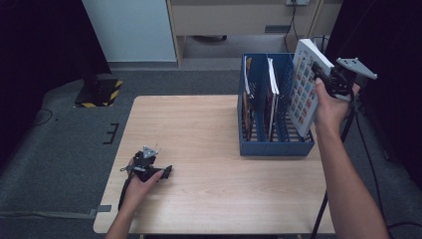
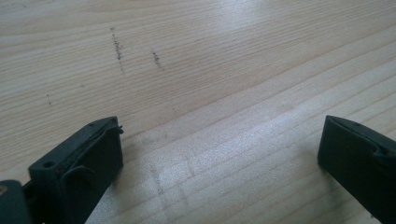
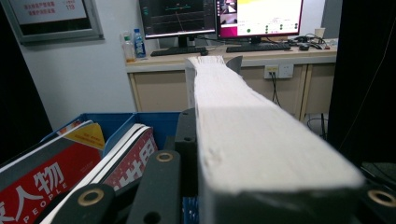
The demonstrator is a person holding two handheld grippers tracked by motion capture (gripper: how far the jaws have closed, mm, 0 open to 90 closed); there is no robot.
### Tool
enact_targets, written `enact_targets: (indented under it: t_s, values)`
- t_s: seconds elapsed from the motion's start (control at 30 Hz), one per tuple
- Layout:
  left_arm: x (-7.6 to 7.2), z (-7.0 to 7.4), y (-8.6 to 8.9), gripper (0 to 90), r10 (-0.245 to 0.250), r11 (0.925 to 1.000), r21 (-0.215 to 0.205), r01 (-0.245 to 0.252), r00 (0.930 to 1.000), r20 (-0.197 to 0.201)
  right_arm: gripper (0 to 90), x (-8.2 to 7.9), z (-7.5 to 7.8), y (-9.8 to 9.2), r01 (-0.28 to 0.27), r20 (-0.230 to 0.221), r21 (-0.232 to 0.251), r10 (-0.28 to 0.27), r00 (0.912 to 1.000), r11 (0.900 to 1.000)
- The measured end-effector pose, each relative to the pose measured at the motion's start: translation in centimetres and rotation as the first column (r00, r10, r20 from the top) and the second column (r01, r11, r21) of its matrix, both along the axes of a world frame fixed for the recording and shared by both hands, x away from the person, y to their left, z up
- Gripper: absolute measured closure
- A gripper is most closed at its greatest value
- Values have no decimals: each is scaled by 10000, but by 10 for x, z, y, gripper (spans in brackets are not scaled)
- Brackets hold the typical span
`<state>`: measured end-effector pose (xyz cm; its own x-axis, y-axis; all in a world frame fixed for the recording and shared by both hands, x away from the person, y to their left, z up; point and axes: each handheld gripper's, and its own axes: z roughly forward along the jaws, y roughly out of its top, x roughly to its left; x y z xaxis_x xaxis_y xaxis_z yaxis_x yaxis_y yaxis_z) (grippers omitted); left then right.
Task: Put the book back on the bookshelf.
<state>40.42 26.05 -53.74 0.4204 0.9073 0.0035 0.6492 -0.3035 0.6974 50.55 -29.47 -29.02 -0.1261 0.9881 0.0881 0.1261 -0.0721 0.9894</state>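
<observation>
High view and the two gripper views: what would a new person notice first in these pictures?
First, the thick white book clamped by the right gripper, tilted above the rightmost slot of the blue file rack at the table's far right. Magazines already stand in the rack's other slots. Near the front left of the wooden table, the left gripper rests with its jaws open and nothing between them.

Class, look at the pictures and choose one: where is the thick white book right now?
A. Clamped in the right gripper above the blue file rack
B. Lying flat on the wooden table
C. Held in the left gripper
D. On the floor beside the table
A: the right gripper has its jaws shut on the thick white book, tilted over the blue file rack.
</observation>
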Motion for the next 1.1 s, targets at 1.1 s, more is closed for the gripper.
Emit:
enact_targets:
  t_s: [1.1]
  values:
    - [0, 0, 0, 0, 7, 10000, 7, -7, 10000, 6, 734, 15, -23, 5, -227, -201, 58, 228, 9995, 9997]
